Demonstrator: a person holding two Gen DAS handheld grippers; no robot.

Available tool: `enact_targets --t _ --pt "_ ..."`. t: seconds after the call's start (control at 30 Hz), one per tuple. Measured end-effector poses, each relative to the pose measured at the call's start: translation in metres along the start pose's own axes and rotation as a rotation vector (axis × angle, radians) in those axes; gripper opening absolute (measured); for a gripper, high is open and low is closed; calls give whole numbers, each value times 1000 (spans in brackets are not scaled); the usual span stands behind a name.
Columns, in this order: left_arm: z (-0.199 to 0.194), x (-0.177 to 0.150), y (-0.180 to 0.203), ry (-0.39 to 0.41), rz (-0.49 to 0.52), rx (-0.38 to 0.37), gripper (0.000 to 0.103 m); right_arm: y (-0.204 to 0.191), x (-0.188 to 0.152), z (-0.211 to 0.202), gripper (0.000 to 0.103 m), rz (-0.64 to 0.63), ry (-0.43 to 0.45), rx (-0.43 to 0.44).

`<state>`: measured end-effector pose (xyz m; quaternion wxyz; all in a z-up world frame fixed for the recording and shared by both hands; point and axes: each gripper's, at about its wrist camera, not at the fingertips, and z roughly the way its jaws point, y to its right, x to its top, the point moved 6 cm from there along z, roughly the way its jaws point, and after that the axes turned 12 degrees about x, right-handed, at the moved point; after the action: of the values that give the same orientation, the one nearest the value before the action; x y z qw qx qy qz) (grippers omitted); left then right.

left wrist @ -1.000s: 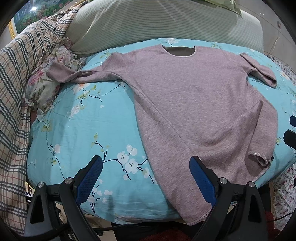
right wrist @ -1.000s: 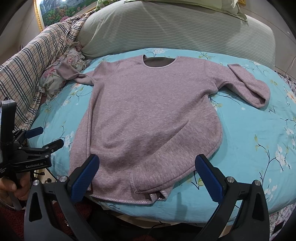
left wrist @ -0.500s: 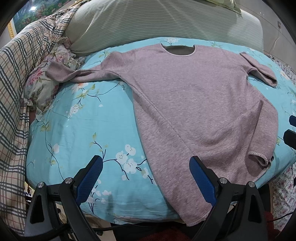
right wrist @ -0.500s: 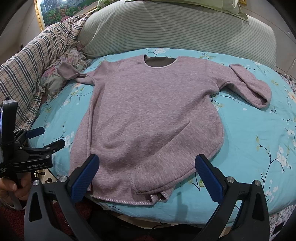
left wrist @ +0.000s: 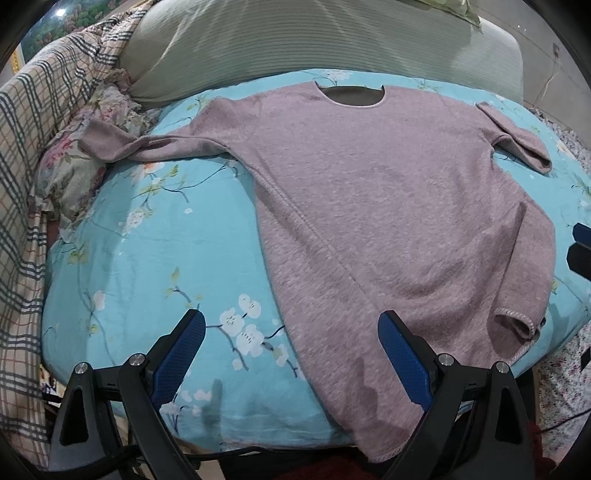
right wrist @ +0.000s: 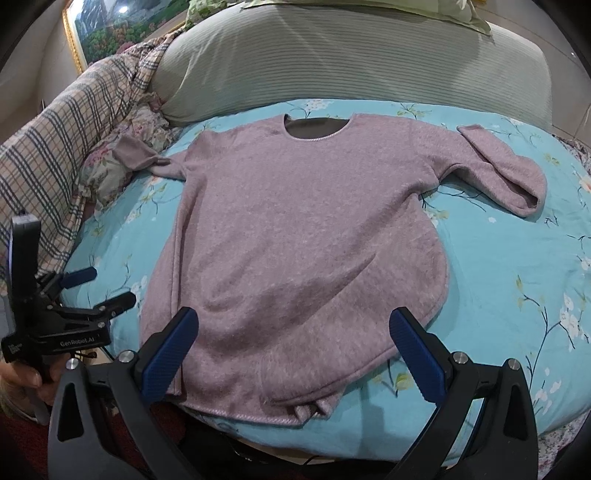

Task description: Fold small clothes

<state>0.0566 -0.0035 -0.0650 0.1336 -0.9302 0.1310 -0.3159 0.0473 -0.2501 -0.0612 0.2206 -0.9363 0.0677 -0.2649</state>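
At the near edge of the bed, the left hand-held gripper (left wrist: 291,347) hangs with its blue-padded jaws spread wide and nothing between them; one finger sits over the bare sheet and the other over the lower left part of the mauve long-sleeved sweater (left wrist: 388,206). The right hand-held gripper (right wrist: 295,343) is likewise wide open and empty, its two fingers framing the sweater's hem from above the bed's front edge. In the right wrist view the left hand-held gripper shows again at the far left, held in a hand (right wrist: 22,384) of which only part is visible. The sweater lies flat and face up on the turquoise sheet with white blossoms (right wrist: 517,266), neckline toward the far side and hem toward the grippers. Its hem is curved, and a small part of it near the front edge is turned up in a crumpled fold (right wrist: 314,404). The sleeve on the right side of the view is bent back on itself beside the body (right wrist: 506,170); the other sleeve stretches out to the left, its cuff resting on a floral cloth (left wrist: 70,173). Beyond the neckline lies a pale green striped pillow (right wrist: 332,55), and a plaid blanket (right wrist: 66,147) is bunched along the left side. A framed landscape picture (right wrist: 110,26) shows at the upper left.
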Motion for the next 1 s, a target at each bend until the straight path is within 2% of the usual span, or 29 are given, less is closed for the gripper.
enact_targets --t 0.13,0.2,0.3,0.37,0.43,0.53,0.7,0.83,1.0 --pt "10 8 -1 -30 6 -7 95 18 14 2 103 26 18 -13" --pt "14 14 -2 -15 -6 -10 95 29 22 4 102 42 32 -19" --pt "20 23 -2 -15 -11 -10 95 48 36 6 96 61 44 -30" --pt "23 29 -3 -25 -8 -9 95 65 49 7 87 82 54 -44" --pt "27 36 -4 -32 1 -3 95 87 65 6 86 95 78 -52" --pt "32 48 -3 -33 5 -6 95 125 103 7 83 97 120 -129" --pt "42 68 -2 -36 4 -7 95 199 161 24 72 158 138 -233" --pt "53 82 2 -50 1 -9 95 254 194 58 65 194 102 -291" --pt "71 99 11 -77 5 -17 95 300 215 100 60 210 43 -348"
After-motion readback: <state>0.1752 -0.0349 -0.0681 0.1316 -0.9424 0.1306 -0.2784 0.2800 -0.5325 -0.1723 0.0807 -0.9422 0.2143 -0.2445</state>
